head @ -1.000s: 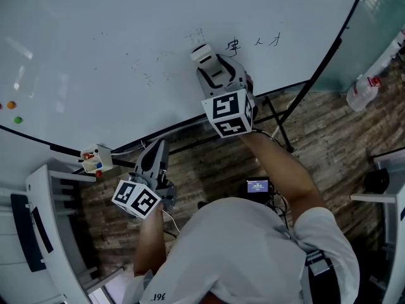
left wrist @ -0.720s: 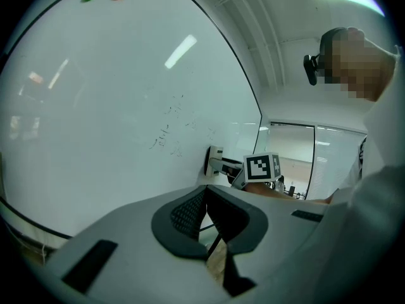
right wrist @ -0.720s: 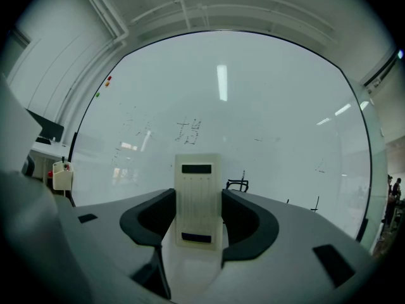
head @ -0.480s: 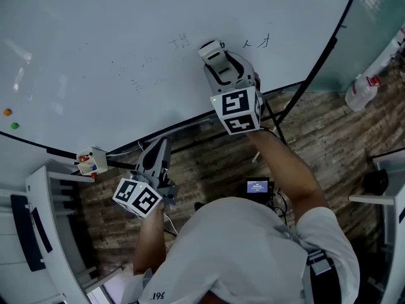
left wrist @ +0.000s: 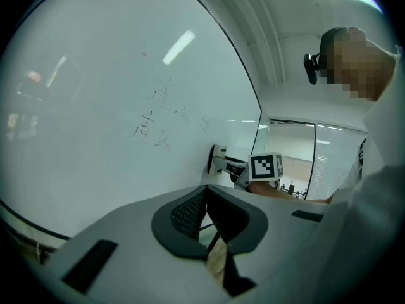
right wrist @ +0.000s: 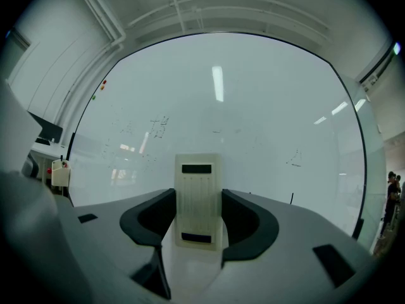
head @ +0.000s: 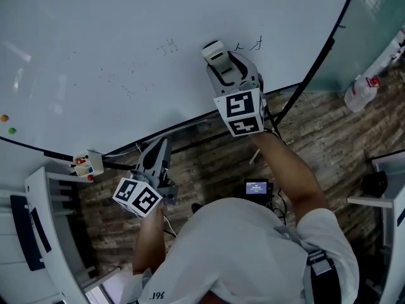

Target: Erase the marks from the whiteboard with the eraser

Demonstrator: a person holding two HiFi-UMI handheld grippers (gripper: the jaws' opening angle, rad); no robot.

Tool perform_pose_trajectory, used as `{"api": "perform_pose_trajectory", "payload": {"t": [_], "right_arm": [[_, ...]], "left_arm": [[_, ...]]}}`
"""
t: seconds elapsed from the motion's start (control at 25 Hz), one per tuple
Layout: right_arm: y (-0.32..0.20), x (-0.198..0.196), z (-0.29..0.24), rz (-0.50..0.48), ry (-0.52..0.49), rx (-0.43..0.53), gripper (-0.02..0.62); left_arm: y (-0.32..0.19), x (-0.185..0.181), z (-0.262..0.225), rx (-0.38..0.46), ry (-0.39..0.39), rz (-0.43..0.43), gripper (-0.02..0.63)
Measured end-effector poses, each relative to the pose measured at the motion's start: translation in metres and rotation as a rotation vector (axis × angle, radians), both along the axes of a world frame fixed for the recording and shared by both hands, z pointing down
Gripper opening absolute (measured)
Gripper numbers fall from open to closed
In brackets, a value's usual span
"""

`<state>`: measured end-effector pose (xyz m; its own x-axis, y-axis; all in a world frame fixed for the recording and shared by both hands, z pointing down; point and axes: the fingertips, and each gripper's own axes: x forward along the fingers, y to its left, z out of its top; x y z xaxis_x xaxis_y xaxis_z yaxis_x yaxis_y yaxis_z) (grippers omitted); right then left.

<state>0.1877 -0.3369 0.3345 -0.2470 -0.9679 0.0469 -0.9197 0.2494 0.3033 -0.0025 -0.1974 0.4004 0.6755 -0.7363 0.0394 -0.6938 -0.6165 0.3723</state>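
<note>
The whiteboard [head: 95, 49] fills the top of the head view. Thin black marks [head: 168, 45] remain left of the eraser, and two more marks [head: 250, 43] sit just to its right. My right gripper [head: 217, 54] is shut on the white eraser [head: 214, 49] and holds it flat against the board. In the right gripper view the eraser [right wrist: 198, 198] stands between the jaws, with marks [right wrist: 159, 127] up left and a small mark [right wrist: 294, 160] to the right. My left gripper [head: 159, 152] hangs low below the board's edge, shut and empty. The left gripper view shows its jaws [left wrist: 205, 217] together.
A small marker holder [head: 83, 164] hangs at the board's lower left edge. Coloured magnets [head: 7, 124] sit at far left. The board's black stand legs [head: 278, 116] reach down onto the wooden floor. A plastic bottle [head: 357, 94] stands at right, white furniture [head: 44, 233] at left.
My right gripper has slid the eraser to the right along the board. The character that stood just right of the eraser is gone. The left gripper has stayed put.
</note>
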Motion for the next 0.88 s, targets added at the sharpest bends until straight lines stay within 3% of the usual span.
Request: {"api": "perform_pose_trajectory", "payload": {"t": [0.88], "right_arm": [[-0.007,0.101,0.003,0.073,-0.048,0.013,0.247]], "left_arm": [[-0.016,0.055,0.006,-0.014,0.001,0.019,0.006]]}}
